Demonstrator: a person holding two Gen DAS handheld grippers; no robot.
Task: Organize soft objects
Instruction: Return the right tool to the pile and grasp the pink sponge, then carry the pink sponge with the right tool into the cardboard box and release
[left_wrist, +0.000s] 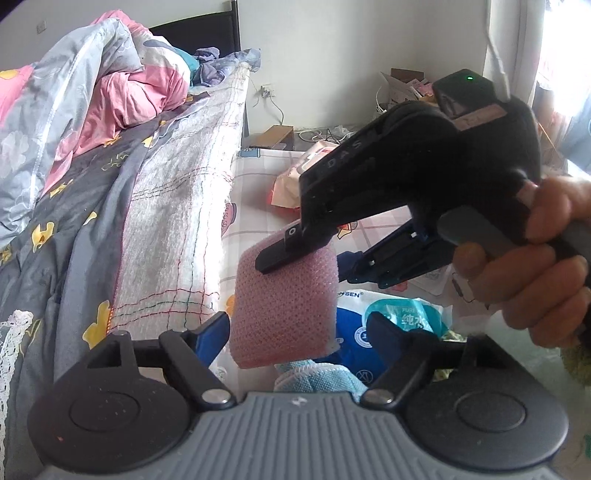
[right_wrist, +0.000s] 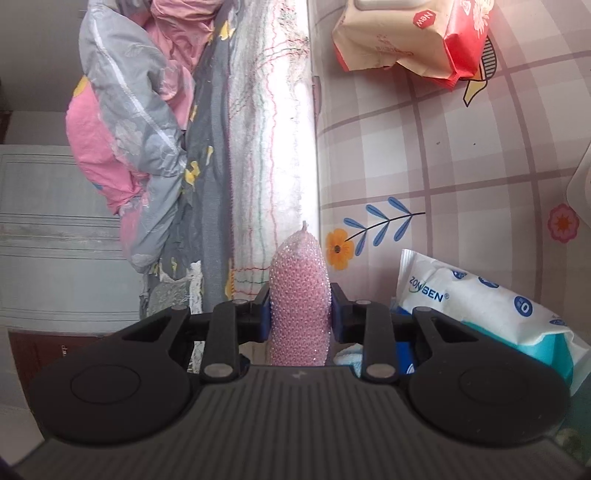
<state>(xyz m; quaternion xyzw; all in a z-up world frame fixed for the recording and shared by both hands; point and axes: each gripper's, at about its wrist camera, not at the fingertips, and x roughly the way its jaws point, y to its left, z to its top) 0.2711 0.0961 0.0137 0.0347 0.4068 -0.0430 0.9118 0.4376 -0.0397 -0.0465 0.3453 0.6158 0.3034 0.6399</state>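
Observation:
A pink mesh sponge hangs above the checked tablecloth. My right gripper is shut on it, its pads pressing both flat sides. In the left wrist view that right gripper comes in from the right and pinches the sponge's top edge, with a person's hand on its handle. My left gripper stands open around the sponge's lower part. Its left fingertip is close beside the sponge, and the other fingertip stands well apart from it.
A white and blue wet-wipes pack and a light blue cloth lie under the sponge. A cream and red wipes pack lies farther along the table. A bed with a grey and pink quilt borders the table's left side.

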